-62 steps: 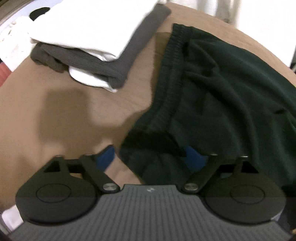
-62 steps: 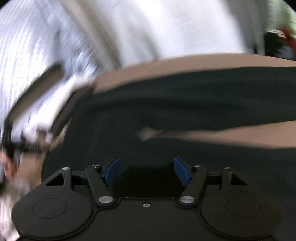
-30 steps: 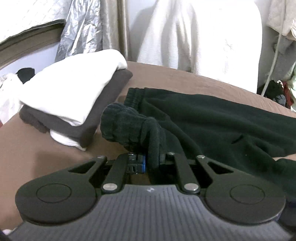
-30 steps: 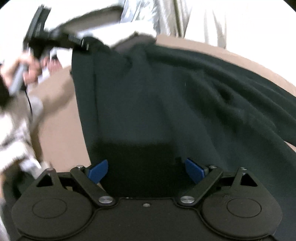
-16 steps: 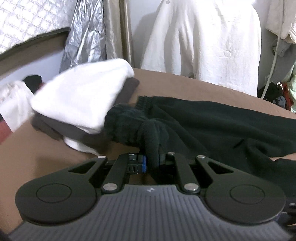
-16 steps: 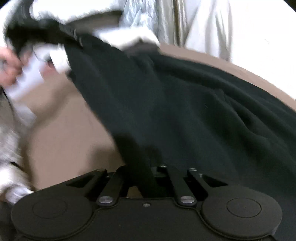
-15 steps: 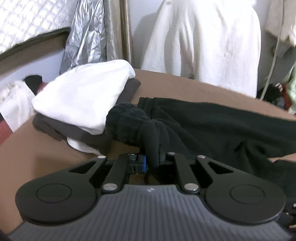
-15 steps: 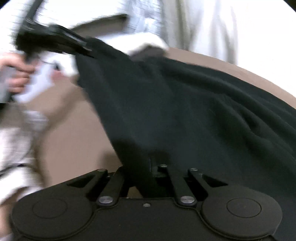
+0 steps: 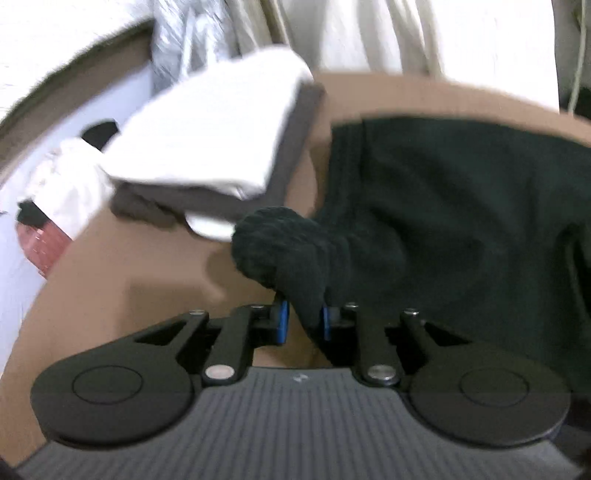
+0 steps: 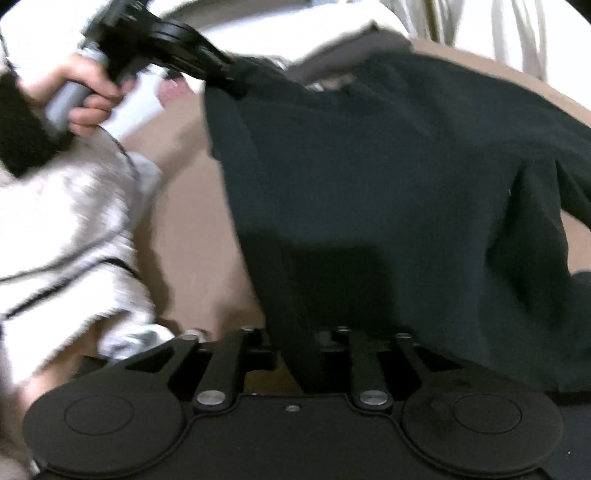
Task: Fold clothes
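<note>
Dark green pants [image 9: 461, 221] lie on the brown bed [image 9: 129, 280]. My left gripper [image 9: 303, 325] is shut on a bunched corner of their ribbed waistband [image 9: 284, 243] and holds it above the bed. My right gripper [image 10: 299, 354] is shut on the other end of the waistband edge of the pants [image 10: 388, 192]. The fabric hangs stretched between the two grippers. In the right wrist view the left gripper [image 10: 221, 74] shows at the top left, held by a hand [image 10: 88, 92].
A stack of folded white and grey clothes [image 9: 214, 147] sits on the bed just left of the pants. White garments [image 9: 424, 33] hang behind the bed. The person's light robe [image 10: 66, 229] fills the left of the right wrist view.
Both grippers have closed on the waistband and lifted it. Since half a second ago the left gripper has tilted downward and the view has blurred; the fabric is stretched flatter.
</note>
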Demonstrator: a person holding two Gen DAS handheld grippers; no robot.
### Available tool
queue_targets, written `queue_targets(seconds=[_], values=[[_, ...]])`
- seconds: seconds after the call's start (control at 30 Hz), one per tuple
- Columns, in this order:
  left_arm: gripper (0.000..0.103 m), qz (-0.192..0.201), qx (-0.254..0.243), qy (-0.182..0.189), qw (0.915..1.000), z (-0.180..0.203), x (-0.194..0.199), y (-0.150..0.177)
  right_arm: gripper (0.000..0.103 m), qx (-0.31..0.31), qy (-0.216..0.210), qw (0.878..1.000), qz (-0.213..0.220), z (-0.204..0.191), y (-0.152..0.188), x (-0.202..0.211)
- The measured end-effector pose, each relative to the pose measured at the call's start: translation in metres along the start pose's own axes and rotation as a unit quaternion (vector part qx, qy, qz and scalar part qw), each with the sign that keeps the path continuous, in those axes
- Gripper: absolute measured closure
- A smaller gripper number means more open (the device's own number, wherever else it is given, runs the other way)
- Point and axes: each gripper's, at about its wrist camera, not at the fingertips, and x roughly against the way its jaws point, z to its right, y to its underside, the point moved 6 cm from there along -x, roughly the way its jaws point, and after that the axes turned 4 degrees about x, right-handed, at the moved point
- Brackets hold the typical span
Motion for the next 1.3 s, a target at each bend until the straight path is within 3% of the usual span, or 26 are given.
queue_targets(seconds=[0.13,0.27,0.33,0.37,0.4,0.43,0.53,0.6,0.7,0.83,0.97,1.03,1.13,1.23,1.3], values=[[0.081,0.030,-0.018,-0.020,0.9992,-0.001,0.020,-0.002,0.068,-0.054,-0.043,0.997,0.027,0.004,0.001,0.016],[0.076,-0.003,-0.011,-0.041,0.9991,-0.012,0.006,0.002,0.071,-0.070,-0.061,0.996,0.013,0.001,0.003,0.005],[0.075,0.001,-0.005,-0.112,0.9937,-0.025,0.007,-0.002,0.072,-0.049,-0.064,0.997,0.002,-0.004,0.001,0.004],[0.072,0.016,0.001,-0.150,0.9885,-0.033,0.012,-0.006,0.072,-0.039,-0.065,0.997,-0.004,-0.007,0.000,0.004],[0.060,0.031,0.006,-0.189,0.9814,-0.041,0.019,-0.011,0.070,-0.029,-0.066,0.997,-0.010,-0.010,-0.002,0.004],[0.044,0.049,0.022,-0.194,0.9795,-0.046,0.025,-0.016,0.065,-0.013,-0.061,0.998,-0.012,-0.014,-0.002,0.006],[0.039,0.071,0.074,-0.131,0.9861,-0.044,0.036,-0.025,0.062,0.041,-0.033,0.999,-0.009,-0.027,-0.006,0.018],[0.039,0.065,0.069,-0.083,0.9920,-0.026,0.033,-0.026,0.063,0.028,-0.048,0.998,0.017,-0.018,-0.015,0.042],[0.038,0.053,0.034,-0.024,0.9977,0.017,0.027,-0.031,0.049,0.003,-0.051,0.996,0.080,0.005,-0.028,0.093],[0.032,0.048,-0.025,0.062,0.9966,0.097,0.026,-0.048,0.042,-0.103,0.038,0.982,0.156,0.088,-0.024,0.170],[0.021,0.052,-0.102,0.139,0.9837,0.196,0.036,-0.065,0.041,-0.266,0.142,0.932,0.203,0.211,0.023,0.234],[0.018,0.064,-0.166,0.149,0.9728,0.251,0.032,-0.070,0.040,-0.345,0.177,0.894,0.224,0.267,0.060,0.259],[0.002,0.058,-0.282,0.130,0.9487,0.325,0.009,-0.062,0.040,-0.443,0.212,0.829,0.268,0.329,0.112,0.290],[0.003,0.066,-0.383,0.089,0.9170,0.389,-0.017,-0.043,0.040,-0.491,0.234,0.782,0.304,0.363,0.150,0.313],[0.003,0.068,-0.405,0.088,0.9075,0.422,-0.031,-0.037,0.040,-0.531,0.251,0.741,0.327,0.371,0.175,0.323]])
